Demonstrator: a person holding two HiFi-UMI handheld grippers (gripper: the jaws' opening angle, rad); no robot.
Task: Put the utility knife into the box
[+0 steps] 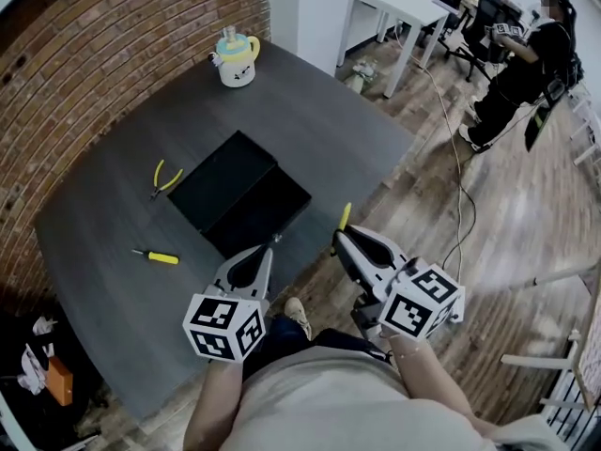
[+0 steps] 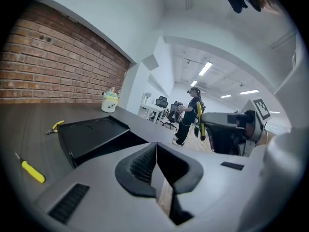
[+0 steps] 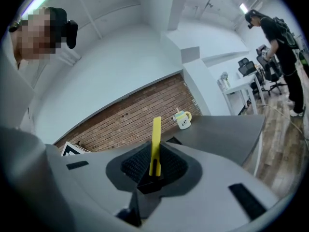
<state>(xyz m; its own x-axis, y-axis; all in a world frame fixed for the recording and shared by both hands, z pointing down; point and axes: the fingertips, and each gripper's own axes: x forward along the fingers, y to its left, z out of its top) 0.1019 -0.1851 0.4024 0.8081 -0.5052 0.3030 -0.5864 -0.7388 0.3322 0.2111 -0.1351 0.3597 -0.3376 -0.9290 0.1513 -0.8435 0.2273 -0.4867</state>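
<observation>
The yellow utility knife (image 1: 345, 217) stands upright between the pads of my right gripper (image 1: 339, 239), which is shut on it just off the table's front right edge. In the right gripper view the knife (image 3: 155, 144) rises from the right gripper (image 3: 154, 167). The open black box (image 1: 239, 195) lies in the middle of the dark table (image 1: 338, 120), up and to the left of both grippers. My left gripper (image 1: 271, 243) hangs over the table's front edge by the box's near corner, its jaws shut with nothing between them. From the left gripper (image 2: 155, 164) the box (image 2: 91, 132) lies ahead to the left, the knife (image 2: 202, 124) to the right.
Yellow pliers (image 1: 164, 178) lie left of the box, and a yellow-handled screwdriver (image 1: 157, 256) lies nearer the front left. A mug (image 1: 237, 57) stands at the far edge by the brick wall. A person (image 1: 526, 59) stands at the far right near a white desk (image 1: 399, 7) and chairs.
</observation>
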